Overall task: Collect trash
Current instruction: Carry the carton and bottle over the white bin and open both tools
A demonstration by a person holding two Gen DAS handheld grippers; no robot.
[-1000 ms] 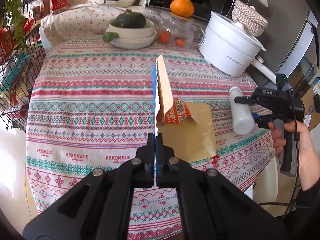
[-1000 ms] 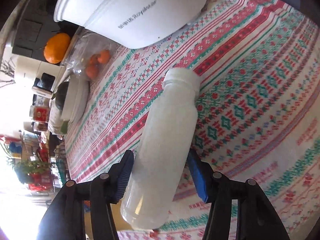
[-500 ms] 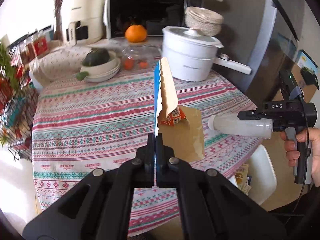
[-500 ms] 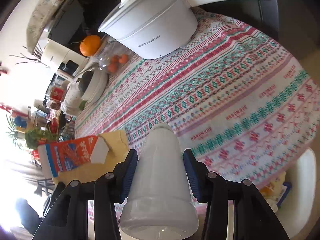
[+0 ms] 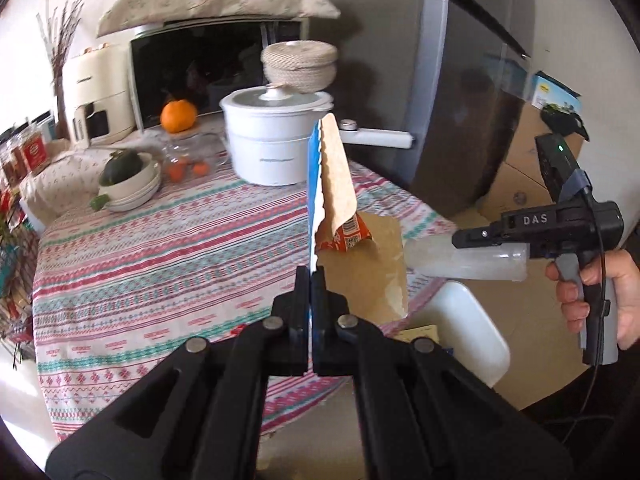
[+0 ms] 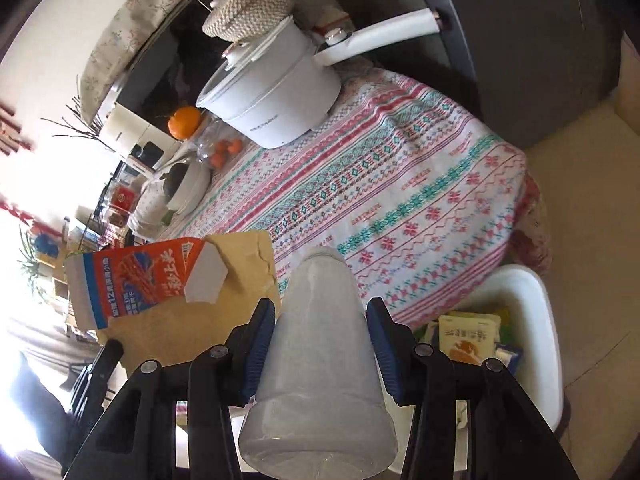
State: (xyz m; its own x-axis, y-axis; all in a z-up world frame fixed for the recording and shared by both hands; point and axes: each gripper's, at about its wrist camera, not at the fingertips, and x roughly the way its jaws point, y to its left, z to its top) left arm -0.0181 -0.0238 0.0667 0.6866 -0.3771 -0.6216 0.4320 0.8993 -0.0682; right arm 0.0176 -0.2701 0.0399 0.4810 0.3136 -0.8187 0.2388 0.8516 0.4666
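A: Left wrist view first; your left claw is pressed together on the flattened carton, pinching its edge so it stands up thin and blue-white, with a brown paper sheet hanging behind it; both hang over the near edge of the table.

B: And the bin?

A: The white bin sits on the floor just beside the table, below and right of the carton; your right claw holds the frosted bottle level, above the bin.

B: Right wrist view?

A: Your right claw is clamped on the bottle, pads against both sides; the bottle looks cloudy white, capless and empty, mouth pointing toward the table; the bin is right of the bottle and already holds a few small packs; the carton, orange with white print, is left of the bottle.

B: How far along?

A: Some trash is binned, I'd judge; bottle, carton and paper are lifted, none dropped yet; the table's remaining things, such as the white pot, look like kitchenware and fruit, not trash.
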